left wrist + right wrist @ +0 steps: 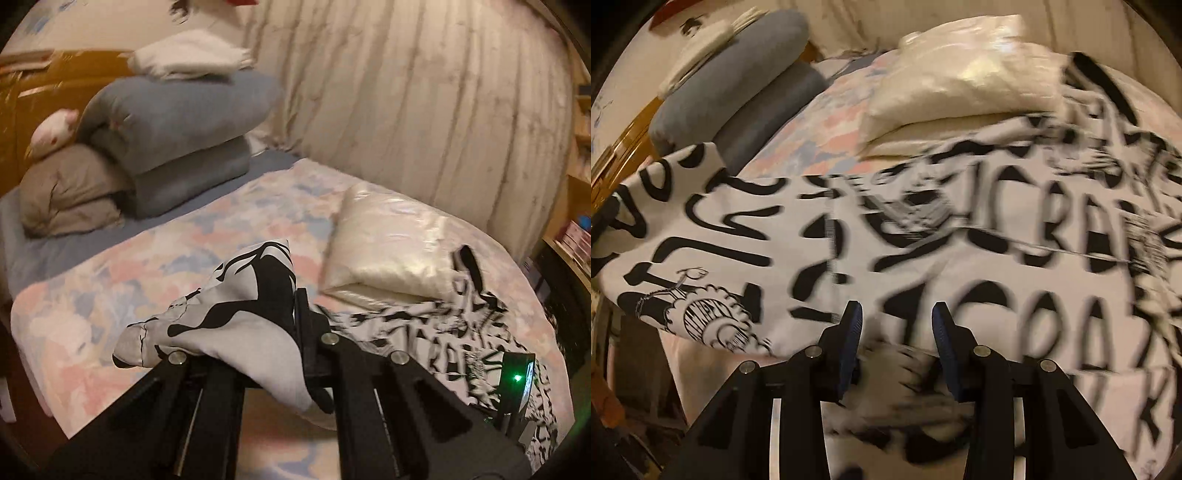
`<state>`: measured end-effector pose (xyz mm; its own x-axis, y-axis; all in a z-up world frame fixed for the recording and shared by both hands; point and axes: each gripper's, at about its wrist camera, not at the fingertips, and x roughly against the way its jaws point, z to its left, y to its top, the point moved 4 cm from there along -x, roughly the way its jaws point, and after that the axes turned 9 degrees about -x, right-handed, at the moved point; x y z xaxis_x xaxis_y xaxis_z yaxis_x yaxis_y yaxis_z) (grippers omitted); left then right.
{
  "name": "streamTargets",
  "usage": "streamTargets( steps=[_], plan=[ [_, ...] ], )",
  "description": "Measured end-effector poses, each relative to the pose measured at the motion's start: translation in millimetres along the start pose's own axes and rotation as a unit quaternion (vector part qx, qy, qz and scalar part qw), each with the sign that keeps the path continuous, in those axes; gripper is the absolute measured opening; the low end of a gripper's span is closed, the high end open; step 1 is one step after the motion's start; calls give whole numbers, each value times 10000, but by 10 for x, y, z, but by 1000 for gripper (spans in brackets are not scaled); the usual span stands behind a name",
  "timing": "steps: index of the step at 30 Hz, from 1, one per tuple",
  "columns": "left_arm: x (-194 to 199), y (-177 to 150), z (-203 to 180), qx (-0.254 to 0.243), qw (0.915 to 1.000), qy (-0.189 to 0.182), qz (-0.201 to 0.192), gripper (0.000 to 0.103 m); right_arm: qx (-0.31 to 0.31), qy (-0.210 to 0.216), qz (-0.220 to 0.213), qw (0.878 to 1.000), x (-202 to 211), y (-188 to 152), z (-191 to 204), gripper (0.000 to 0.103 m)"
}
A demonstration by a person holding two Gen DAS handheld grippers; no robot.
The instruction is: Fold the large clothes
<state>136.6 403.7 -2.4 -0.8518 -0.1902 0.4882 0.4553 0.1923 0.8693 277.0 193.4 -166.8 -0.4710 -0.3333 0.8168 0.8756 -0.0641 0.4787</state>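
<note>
The left gripper [291, 332] has its jaws pressed together on a bunched corner of the shirt [923, 229] — one large white garment covered in black lettering — and holds that fold lifted off the bed [92, 295], so the cloth drapes over the black finger and hangs down near the camera. I take it the corner is held high to carry it across the body of the shirt for a fold. The rest of the shirt lies spread over the near right part of the bed, its far edge touching a shiny cream pillow [388, 243]. The right gripper [895, 332] hovers low over the spread cloth with its two blue-padded fingers [849, 339] standing apart, nothing between them; it looks placed to pin or pick the near hem, though blur makes it hard to say whether the tips touch the fabric. Counting what is about: one shirt, two grippers, one cream pillow, one floral bedspread, and at the far left a pile — two blue-grey folded rolls [177, 122], one brown cushion [70, 188], one white folded towel [192, 55] on top, one small plush toy [51, 129]. Curtains [424, 110] hang along the far side
</note>
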Motion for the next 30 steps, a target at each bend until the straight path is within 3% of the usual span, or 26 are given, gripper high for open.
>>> streamTargets(
  steps=[6, 11, 18, 23, 26, 28, 30],
  plan=[
    [224, 136, -1093, -604, 9960, -620, -208, 4, -479, -291, -573, 9968, 769, -27, -754, 40],
    [163, -53, -2199, -1291, 9850, -1144, 86, 4, -779, -620, -1007, 9899, 1358, -126, -1412, 40],
    [-106, -821, -3545, -2194, 9592, -1580, 827, 4, -1306, -850, -1089, 9818, 1816, -390, -2328, 40],
    [-506, -1527, -3924, -2435, 9383, -1716, 1756, 4, -1634, -951, -1129, 9755, 1923, -497, -2805, 40],
    [-636, -1792, -3916, -2363, 9248, -2012, 2201, 18, -1750, -931, -1096, 9740, 1930, -541, -3001, 40],
    [-632, -1823, -3864, -2163, 9183, -2319, 2371, 48, -1777, -886, -1052, 9744, 1901, -553, -3076, 44],
    [-581, -1813, -3796, -1852, 9090, -2756, 2520, 59, -1801, -829, -1050, 9745, 1890, -558, -3112, 52]
  ],
)
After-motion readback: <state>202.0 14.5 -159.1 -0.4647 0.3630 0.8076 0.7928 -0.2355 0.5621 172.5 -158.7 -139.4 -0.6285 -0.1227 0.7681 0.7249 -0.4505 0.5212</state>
